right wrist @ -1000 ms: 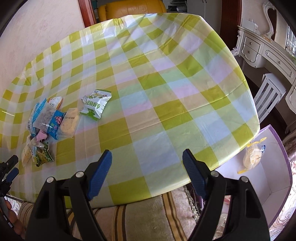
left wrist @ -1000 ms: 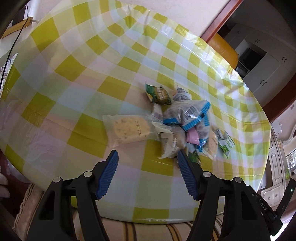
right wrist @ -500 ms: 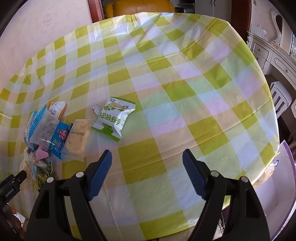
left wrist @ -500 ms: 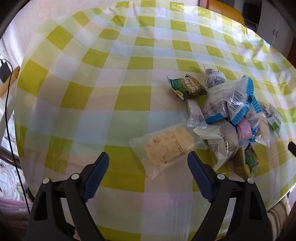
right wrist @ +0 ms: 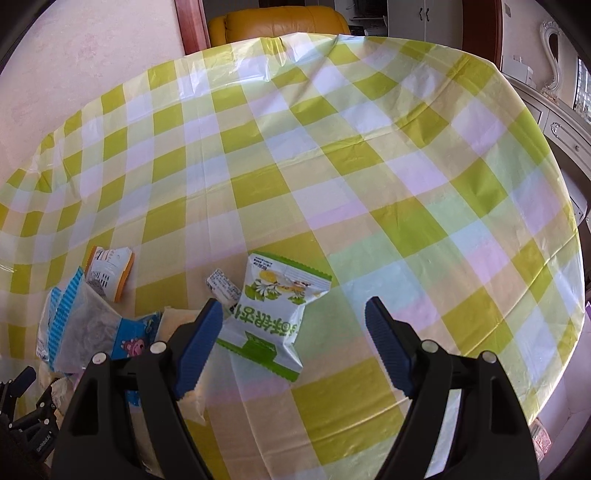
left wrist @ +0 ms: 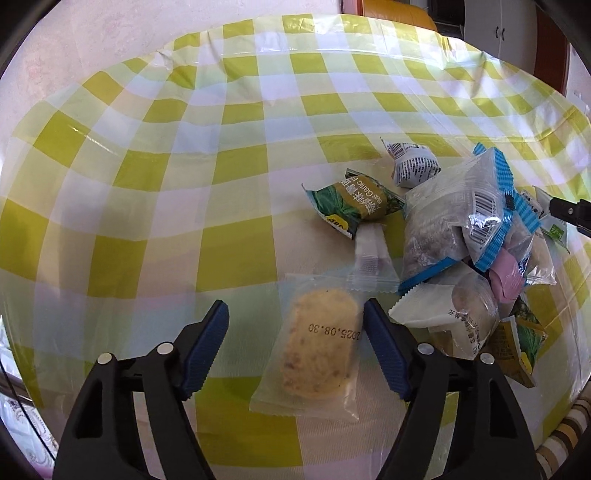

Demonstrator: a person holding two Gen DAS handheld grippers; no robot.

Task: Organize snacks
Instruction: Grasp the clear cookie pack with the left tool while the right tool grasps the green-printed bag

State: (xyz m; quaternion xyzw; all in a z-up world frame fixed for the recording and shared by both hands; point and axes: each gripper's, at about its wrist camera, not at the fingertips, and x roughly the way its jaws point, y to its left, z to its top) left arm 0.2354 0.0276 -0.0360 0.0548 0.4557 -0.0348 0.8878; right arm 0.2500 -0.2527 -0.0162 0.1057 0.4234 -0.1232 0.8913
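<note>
A clear packet with a round biscuit [left wrist: 317, 350] lies on the checked tablecloth [left wrist: 184, 184]. My left gripper [left wrist: 295, 350] is open, low over the table, and the packet lies between its blue pads, nearer the right pad [left wrist: 384, 354]. To its right is a heap of snack packets [left wrist: 469, 229], among them a dark green garlic packet [left wrist: 354, 201]. In the right wrist view my right gripper [right wrist: 293, 350] is open, with a white and green packet [right wrist: 273, 314] between its pads, close to the left pad [right wrist: 197, 345].
A yellow armchair [right wrist: 277, 18] stands behind the table. White cabinets [right wrist: 546, 110] stand at the right. The table edge runs close below both grippers. More packets, one with blue striped edges [right wrist: 77, 321] and one orange-edged [right wrist: 109, 271], lie left of the right gripper.
Both grippers have moved forward and down toward the snacks. The biscuit packet now lies between the left pads, and the white and green packet between the right pads.
</note>
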